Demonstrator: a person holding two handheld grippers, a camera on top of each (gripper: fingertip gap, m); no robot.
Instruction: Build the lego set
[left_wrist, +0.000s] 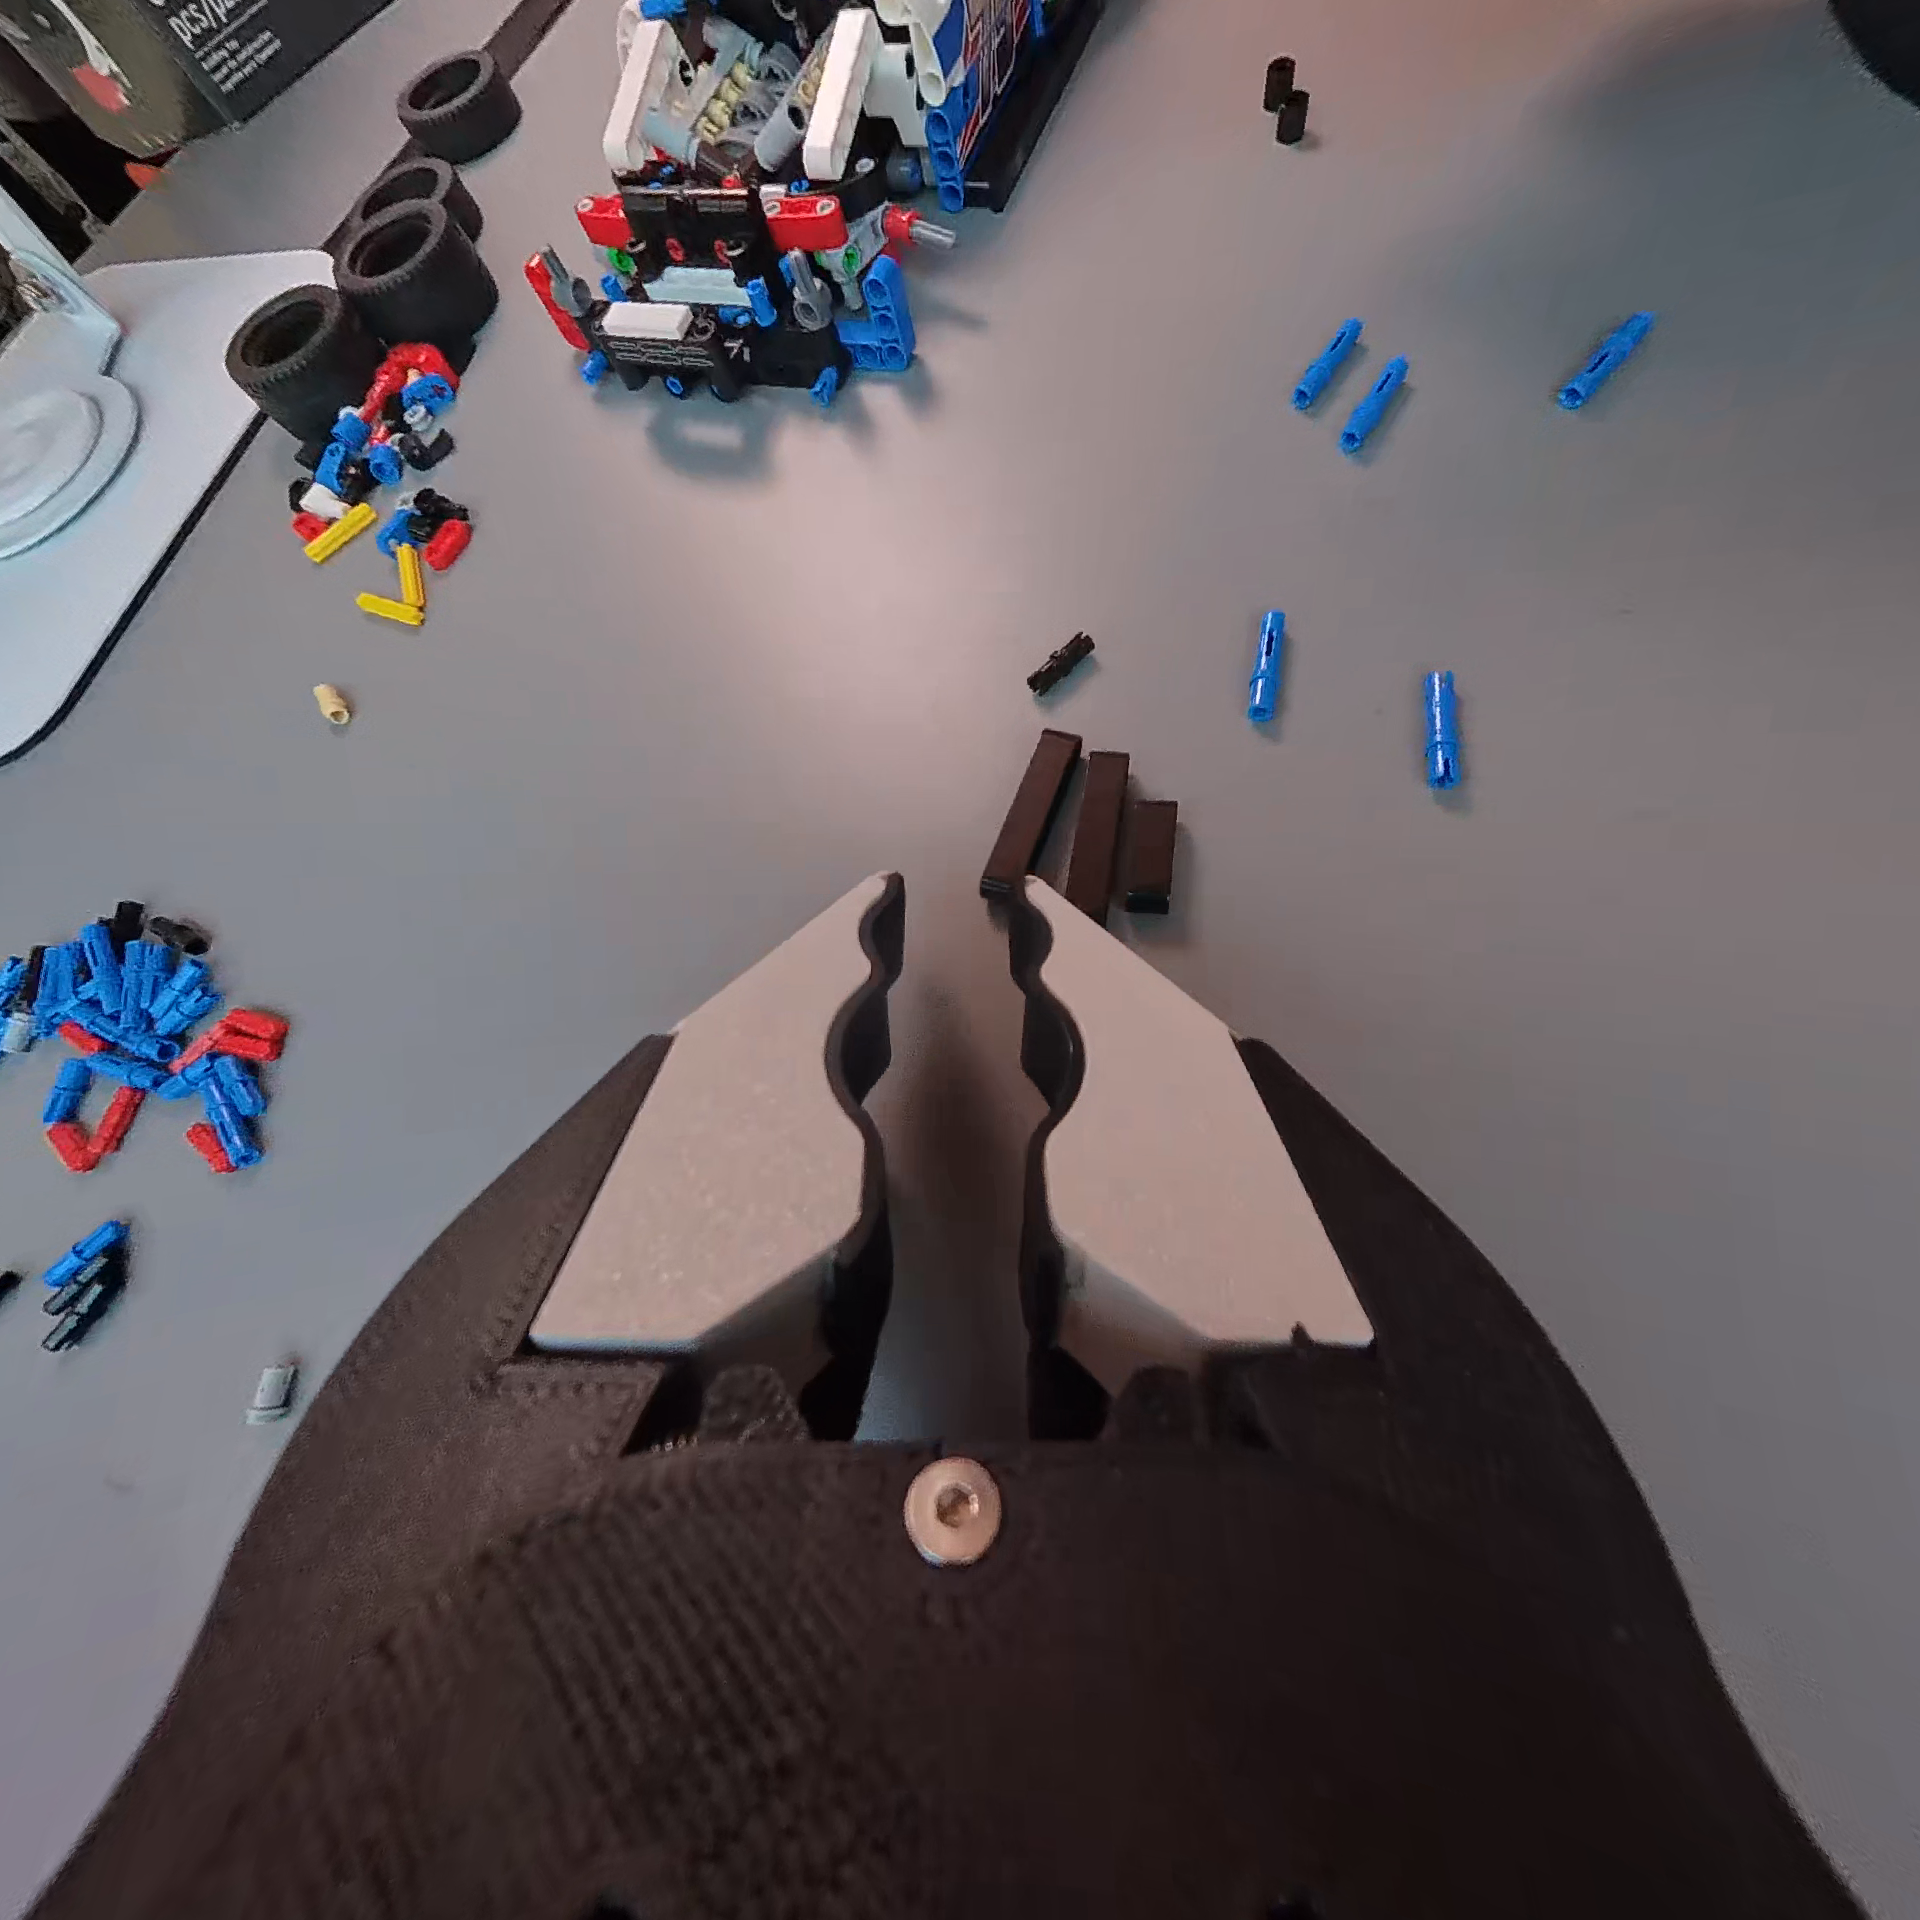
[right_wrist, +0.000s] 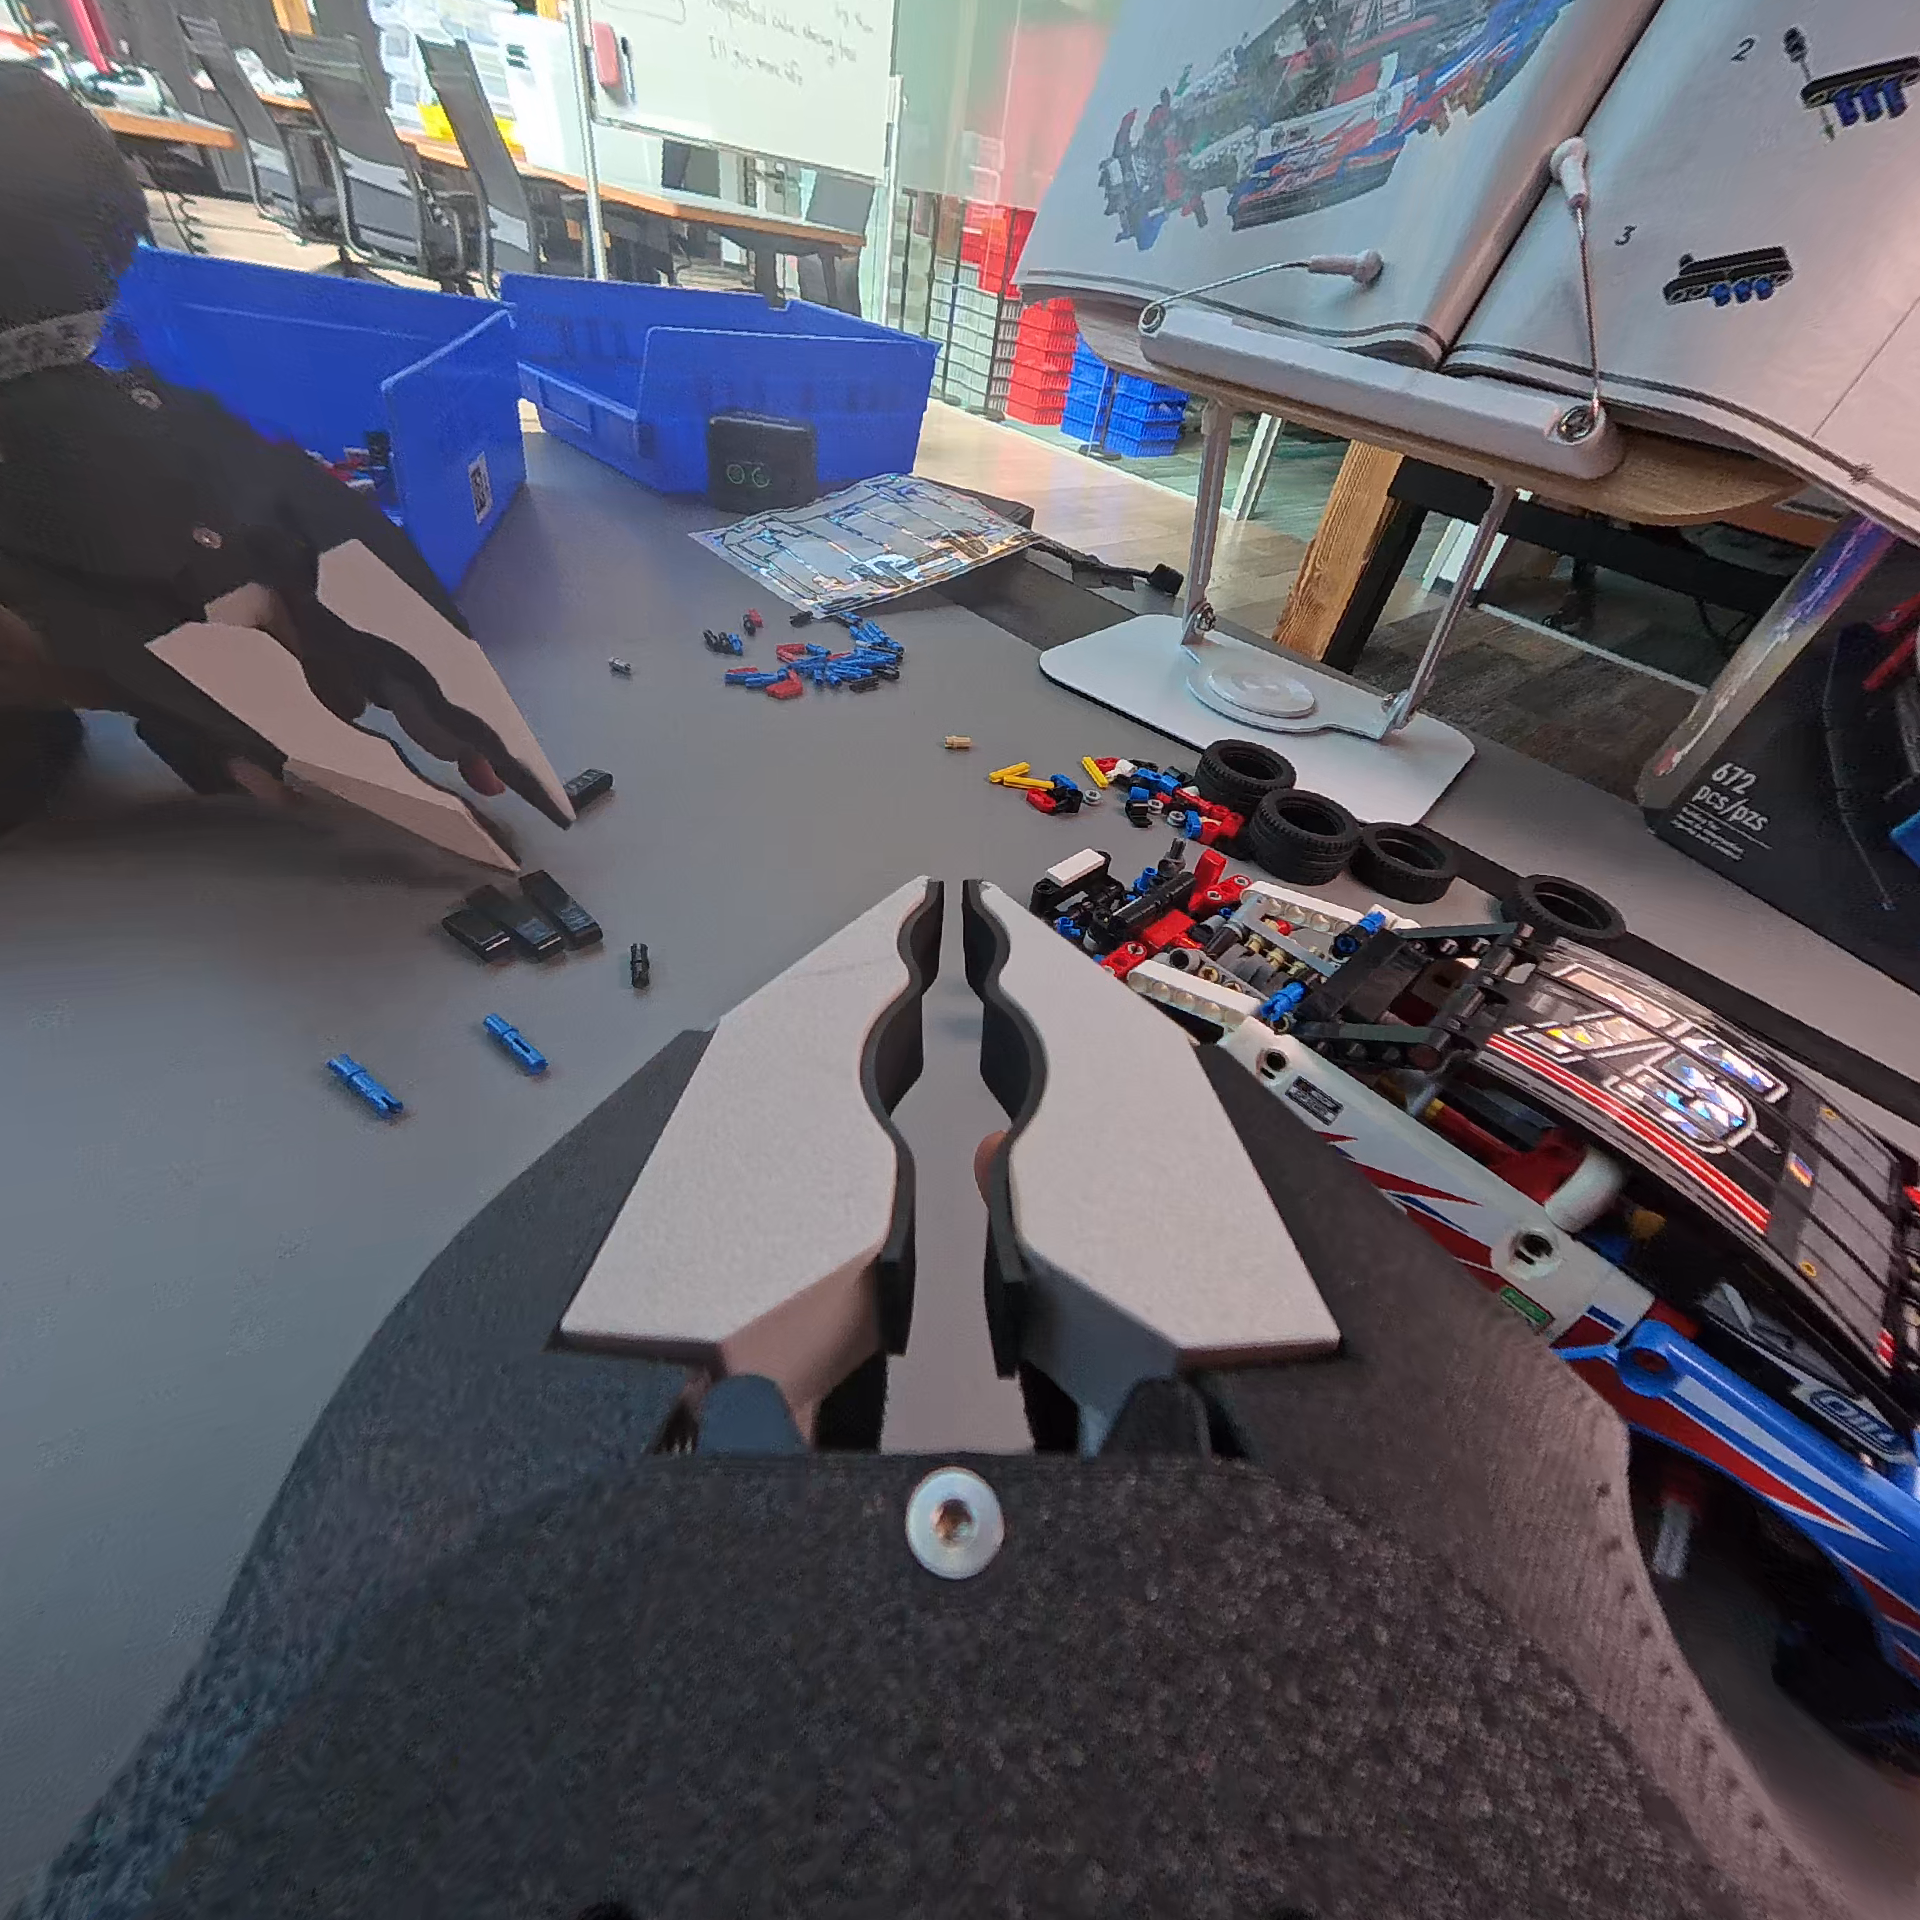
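The partly built Lego car stands at the far side of the grey table; it fills the right of the right wrist view. Three black beams lie side by side just ahead and right of my left gripper, which is open and empty, low over the table. In the right wrist view the left gripper hovers right above these beams. My right gripper is shut with nothing between its tips, next to the car's front. Blue pins and a black pin lie scattered around.
Black tires and a pile of small parts sit left of the car. A heap of blue and red pins lies at left. An instruction booklet on a stand, two blue bins, a sticker sheet and the set's box ring the table. One gripper's finger ends stand about 20 cm off the other's.
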